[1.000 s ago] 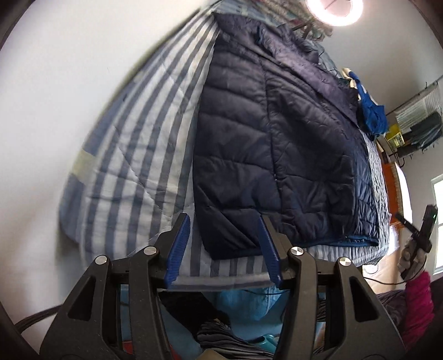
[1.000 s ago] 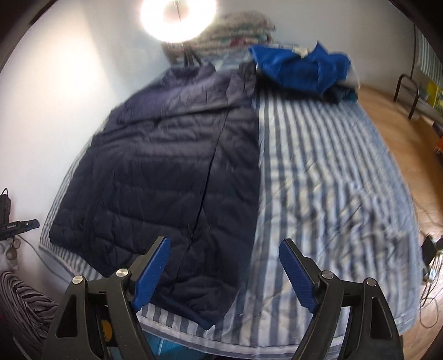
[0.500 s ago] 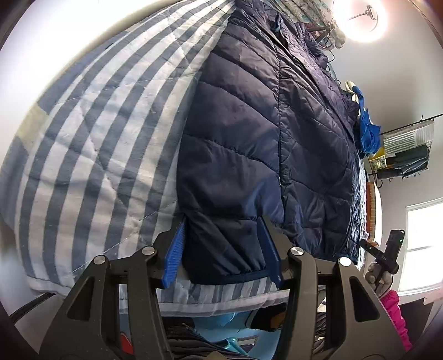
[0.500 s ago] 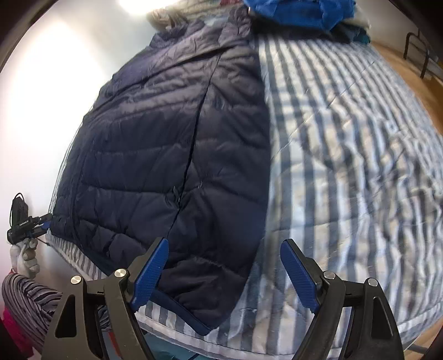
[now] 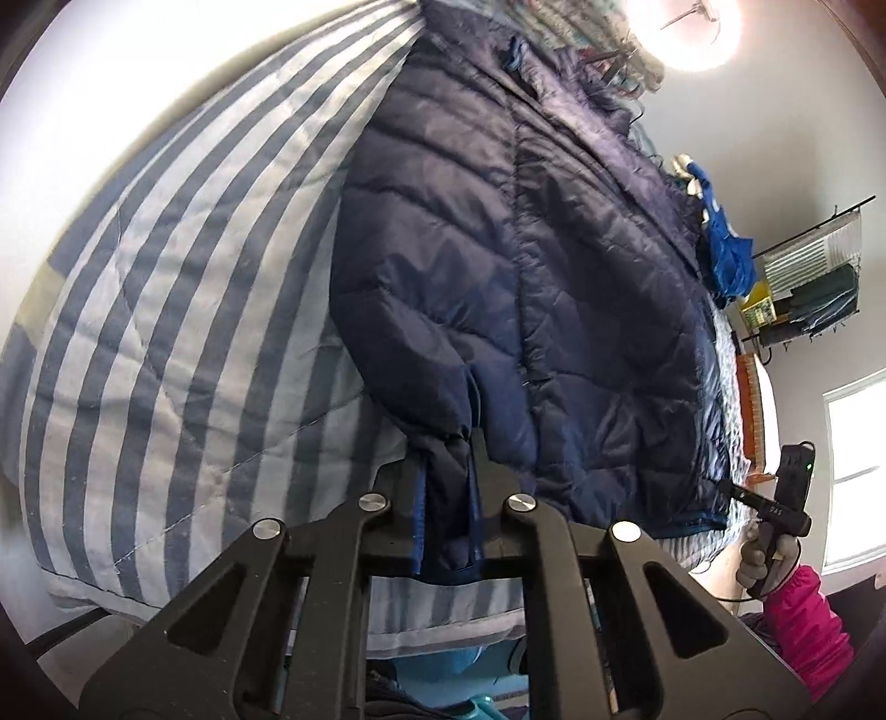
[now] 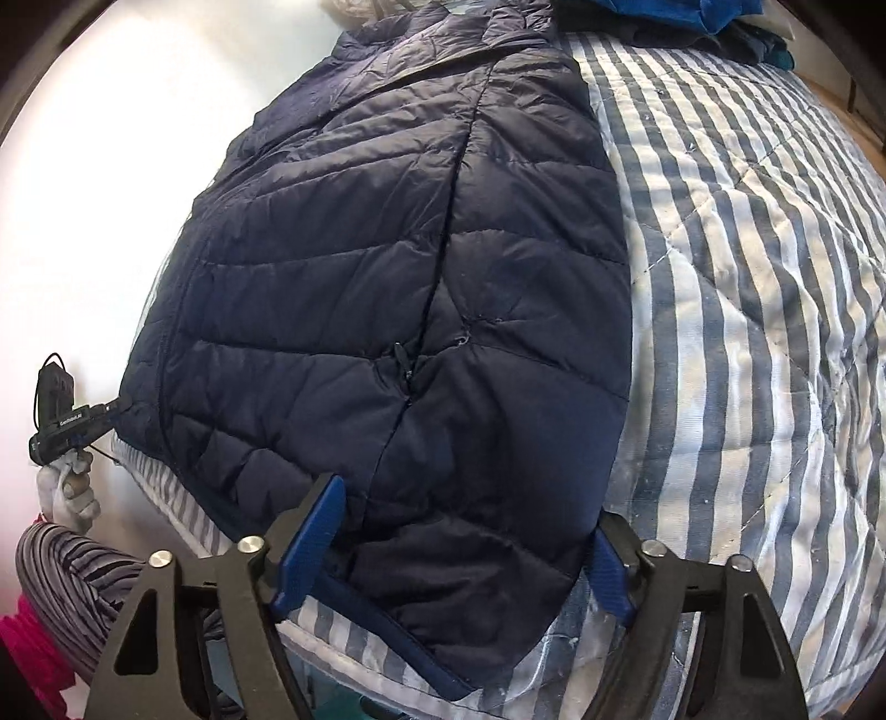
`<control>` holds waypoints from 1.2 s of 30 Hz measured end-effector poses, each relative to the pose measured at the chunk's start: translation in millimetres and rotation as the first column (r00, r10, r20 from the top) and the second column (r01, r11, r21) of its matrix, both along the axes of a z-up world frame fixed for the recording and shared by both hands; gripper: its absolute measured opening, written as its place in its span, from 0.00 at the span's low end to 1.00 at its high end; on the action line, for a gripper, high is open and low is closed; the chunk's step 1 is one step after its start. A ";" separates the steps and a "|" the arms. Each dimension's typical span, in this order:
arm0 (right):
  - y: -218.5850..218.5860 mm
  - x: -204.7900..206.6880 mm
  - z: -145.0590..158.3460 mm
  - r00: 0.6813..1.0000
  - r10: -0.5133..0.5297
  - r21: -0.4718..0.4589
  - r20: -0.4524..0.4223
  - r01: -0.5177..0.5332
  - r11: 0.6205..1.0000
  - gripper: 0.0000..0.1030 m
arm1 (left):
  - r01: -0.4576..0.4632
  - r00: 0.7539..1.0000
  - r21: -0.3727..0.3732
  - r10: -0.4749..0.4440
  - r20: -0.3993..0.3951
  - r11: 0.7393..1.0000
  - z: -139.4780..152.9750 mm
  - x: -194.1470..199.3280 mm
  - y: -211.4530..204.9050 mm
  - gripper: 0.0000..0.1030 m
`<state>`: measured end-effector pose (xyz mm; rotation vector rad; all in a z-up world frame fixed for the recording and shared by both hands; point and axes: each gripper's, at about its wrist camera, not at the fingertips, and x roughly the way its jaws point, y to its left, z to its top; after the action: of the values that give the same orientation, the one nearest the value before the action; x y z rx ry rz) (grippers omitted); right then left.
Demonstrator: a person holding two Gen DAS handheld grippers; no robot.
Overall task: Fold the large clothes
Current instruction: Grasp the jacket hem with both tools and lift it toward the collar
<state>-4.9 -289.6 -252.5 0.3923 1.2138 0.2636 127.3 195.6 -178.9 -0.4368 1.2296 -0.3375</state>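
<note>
A: Left wrist view first: our left gripper (image 5: 446,498) sits low in the frame, jaws drawn narrow and pinching the hem corner of the navy puffer jacket (image 5: 526,266), which bunches up between the fingers

B: And our right gripper (image 6: 448,559)?

A: We see it spread wide at the bottom of its frame, blue pads either side of the jacket's (image 6: 398,288) other hem corner, with fabric lying between them but not clamped

B: How much room do we have along the edges?

A: To the right of the jacket in the right wrist view, the striped quilt (image 6: 764,310) lies bare across the frame; in the left wrist view the quilt (image 5: 166,310) shows bare on the left

B: What lies around us?

A: We see blue clothes (image 5: 728,252) past the collar at right of centre, a wire rack (image 5: 808,277) on the wall at the right edge, a lamp (image 5: 686,27) glaring at the top, and a window (image 5: 855,476) at lower right

B: And the surface?

A: The jacket lies flat on the quilted bed, its hem at the near edge, pale walls behind
</note>
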 end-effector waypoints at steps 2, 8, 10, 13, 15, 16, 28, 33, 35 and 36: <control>-1.6 -0.8 -0.4 1.000 -0.003 0.024 -0.005 0.003 1.000 0.57 | 0.000 1.000 0.004 0.000 0.007 1.000 -0.2 -0.1 -0.7 0.09; -2.8 -3.6 -3.0 1.000 0.008 0.043 -0.014 -0.008 0.999 0.52 | -0.021 1.000 -0.033 0.021 -0.023 0.999 -11.7 3.8 10.0 0.37; -3.7 -2.9 -3.8 1.000 0.005 0.048 -0.017 -0.004 0.999 0.53 | -0.033 0.999 -0.057 0.032 -0.030 0.998 -16.0 4.5 12.5 0.38; -2.4 -1.8 -4.8 1.000 0.003 0.057 -0.020 -0.002 0.998 0.59 | -0.026 1.000 -0.058 0.025 -0.019 0.998 -18.1 6.3 6.3 0.38; 2.1 0.4 -4.8 1.000 0.011 0.044 -0.019 -0.010 0.999 0.60 | -0.007 1.000 -0.008 0.007 -0.005 1.000 -16.3 8.5 -3.1 0.17; 4.4 1.7 -4.5 1.000 0.019 0.032 -0.019 -0.018 0.999 0.60 | -0.006 1.000 0.006 0.006 -0.012 1.000 -17.1 10.2 -6.0 0.13; 7.6 1.1 24.3 0.999 0.022 0.029 0.040 -0.023 0.999 0.03 | -0.077 0.989 -0.103 0.089 0.117 0.992 32.9 -1.8 10.6 0.06; 10.4 -8.2 49.9 0.993 0.030 0.016 0.112 -0.032 0.999 0.02 | -0.070 0.982 -0.095 0.085 0.170 0.993 56.0 -7.6 12.6 0.05; 11.0 -12.4 61.3 0.990 0.037 0.001 0.139 -0.038 0.999 0.02 | -0.057 0.977 -0.080 0.072 0.201 0.995 66.8 -10.3 11.3 0.05; 10.7 -15.2 64.9 0.989 0.038 -0.006 0.145 -0.038 0.999 0.01 | -0.055 0.975 -0.073 0.070 0.211 0.996 70.1 -11.7 8.8 0.05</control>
<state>-20.1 -278.9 -187.6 0.3418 1.0799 0.3180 115.6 204.4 -108.8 -0.4825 0.9949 -0.3626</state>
